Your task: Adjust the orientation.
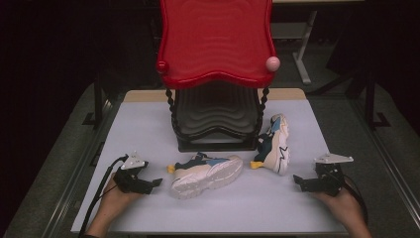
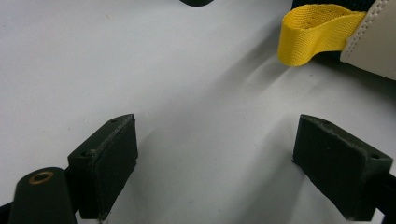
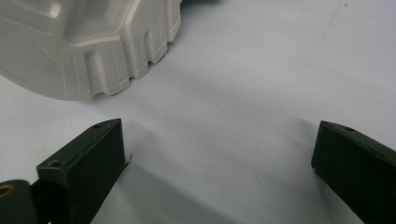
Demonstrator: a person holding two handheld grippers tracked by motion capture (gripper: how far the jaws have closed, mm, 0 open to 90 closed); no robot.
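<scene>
Now, working across the table [image 1: 148, 124] from its left edge, I have my left gripper [image 1: 157, 182] resting low near the front-left corner, held in my left hand [image 1: 115, 198], its tip pointing toward the table's middle. Its jaws stand wide apart with nothing between them; in the left gripper view I see bare table surface in the gap and the yellow heel loop [image 2: 315, 31] of the nearer shoe up at the top right, close ahead of the jaws but not touching them. That nearer shoe [image 1: 208, 173] lies just beside the left gripper, on the front half of the table a little left of centre, cream with dark blue at the collar, its heel toward the gripper and its toe toward the right edge. Behind it, at the middle of the table toward the back edge, stands a two-tier rack with a black lower tray [image 1: 218, 119] and a red upper tray [image 1: 215, 39]. The second shoe [image 1: 275, 144] lies on its side just right of the rack's foot, sole facing the right edge. My right gripper [image 1: 296, 179], in my right hand [image 1: 341, 203], sits near the front-right corner, tip pointing inward, apart from that shoe. Its jaws are also spread and empty; in the right gripper view a pale lugged sole [image 3: 93, 42] sits beyond them, clear of both pads.
</scene>
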